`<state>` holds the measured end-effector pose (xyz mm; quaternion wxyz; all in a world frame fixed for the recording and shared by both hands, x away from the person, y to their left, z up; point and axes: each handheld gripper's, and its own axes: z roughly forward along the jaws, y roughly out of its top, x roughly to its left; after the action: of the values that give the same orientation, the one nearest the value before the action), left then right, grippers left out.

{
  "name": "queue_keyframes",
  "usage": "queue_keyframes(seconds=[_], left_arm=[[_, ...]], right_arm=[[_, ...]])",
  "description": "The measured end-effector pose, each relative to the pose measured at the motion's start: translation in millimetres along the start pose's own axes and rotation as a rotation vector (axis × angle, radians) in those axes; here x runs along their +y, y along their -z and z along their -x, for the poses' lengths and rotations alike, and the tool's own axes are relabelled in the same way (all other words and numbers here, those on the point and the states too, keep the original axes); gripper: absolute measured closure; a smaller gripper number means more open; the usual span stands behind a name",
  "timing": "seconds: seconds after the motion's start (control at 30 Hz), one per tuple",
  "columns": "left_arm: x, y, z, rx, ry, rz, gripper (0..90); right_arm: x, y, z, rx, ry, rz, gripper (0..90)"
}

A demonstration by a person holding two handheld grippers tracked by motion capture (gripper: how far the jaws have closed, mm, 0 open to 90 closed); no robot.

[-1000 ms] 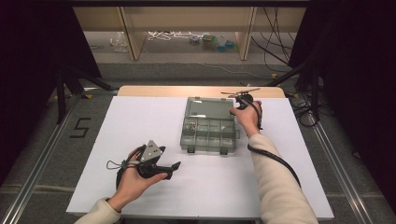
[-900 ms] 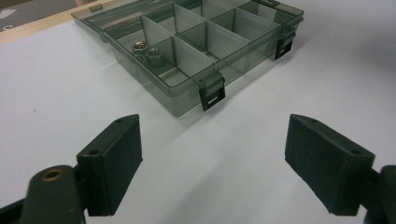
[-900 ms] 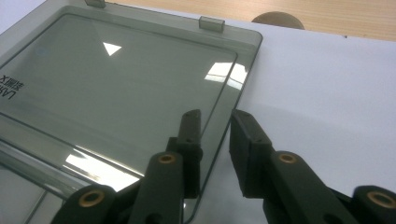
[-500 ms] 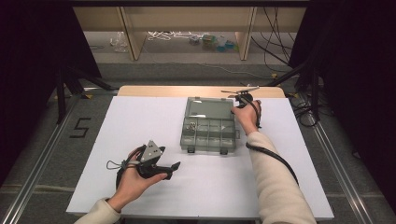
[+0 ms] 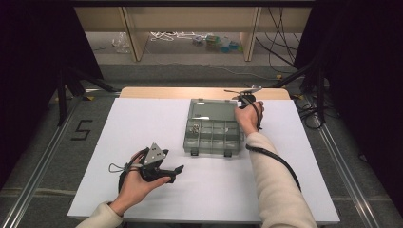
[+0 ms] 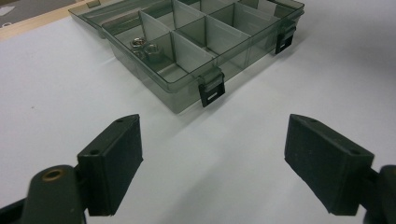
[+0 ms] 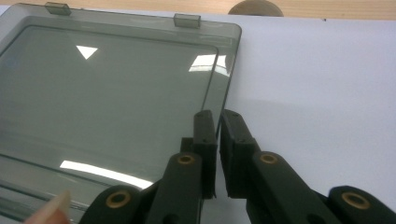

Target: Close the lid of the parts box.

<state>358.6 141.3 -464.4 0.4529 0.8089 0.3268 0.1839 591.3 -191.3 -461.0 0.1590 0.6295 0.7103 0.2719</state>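
Smoked translucent plastic forms the compartment box (image 5: 212, 133), which is seen lying near the middle of the white table (image 5: 142, 123), its lid (image 5: 211, 108) laid back flat toward the far edge. At the left of the high view, the left gripper (image 5: 177, 170) is held low over bare table, well apart from the box; its jaws are seen spread wide with nothing between them. Two black latches (image 6: 211, 91) on the box's near wall and metal nuts (image 6: 144, 46) in one compartment are resolved in the left gripper view. At the right, the right gripper (image 7: 217, 126) is closed upon the lid's side edge, as shown in the right gripper view. A fingertip (image 7: 49, 209) is noted at that view's lower left.
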Motion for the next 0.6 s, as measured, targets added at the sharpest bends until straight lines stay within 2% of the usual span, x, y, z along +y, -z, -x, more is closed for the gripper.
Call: queue_keyframes(seconds=[0.07, 0.13, 0.17, 0.2, 0.27, 0.37, 0.4, 0.43, 0.53, 0.57, 0.6], left_arm=[[-0.1, 0.2, -0.1, 0.007, 0.0, -0.004, 18.9], [0.2, 0.9, -1.9, 0.008, -0.018, -0.013, 19.0], [-0.1, 0.1, -1.0, 0.008, 0.002, -0.003, 18.9], [0.0, 1.0, -2.4, 0.009, -0.001, -0.015, 18.9], [0.1, 0.7, -4.4, 0.015, 0.016, -0.006, 19.0], [0.4, 0.3, -8.3, 0.019, 0.033, -0.002, 19.2], [0.7, 0.3, -9.8, 0.021, 0.043, -0.001, 19.3], [1.5, -0.2, -12.3, 0.019, 0.046, 0.002, 19.6], [6.4, -2.5, -17.3, 0.021, 0.063, 0.017, 21.0], [9.4, -3.2, -21.0, 0.019, 0.047, 0.015, 21.4], [11.9, -5.1, -22.0, 0.017, 0.065, 0.032, 21.9]], right_arm=[[0.4, -0.3, -0.3, -0.016, 0.018, 0.006, 87.2], [0.3, -0.1, -1.5, -0.025, 0.01, 0.007, 87.8], [0.2, -0.1, -1.5, -0.025, 0.007, 0.011, 88.1], [0.0, -0.1, -1.4, -0.028, 0.008, 0.017, 88.3], [-0.8, 1.4, -4.7, -0.027, -0.04, 0.015, 88.6], [-1.1, 1.1, -3.7, -0.031, -0.014, 0.051, 88.9], [-1.2, 2.3, -4.3, -0.031, -0.016, 0.049, 88.9], [-1.8, 3.3, -6.0, -0.024, -0.042, 0.052, 89.0], [-3.0, 4.5, -4.9, -0.015, -0.047, 0.065, 89.1], [-3.5, 5.1, -4.8, -0.014, -0.045, 0.071, 89.1], [-4.2, 5.3, -4.3, -0.015, -0.035, 0.082, 89.2]])
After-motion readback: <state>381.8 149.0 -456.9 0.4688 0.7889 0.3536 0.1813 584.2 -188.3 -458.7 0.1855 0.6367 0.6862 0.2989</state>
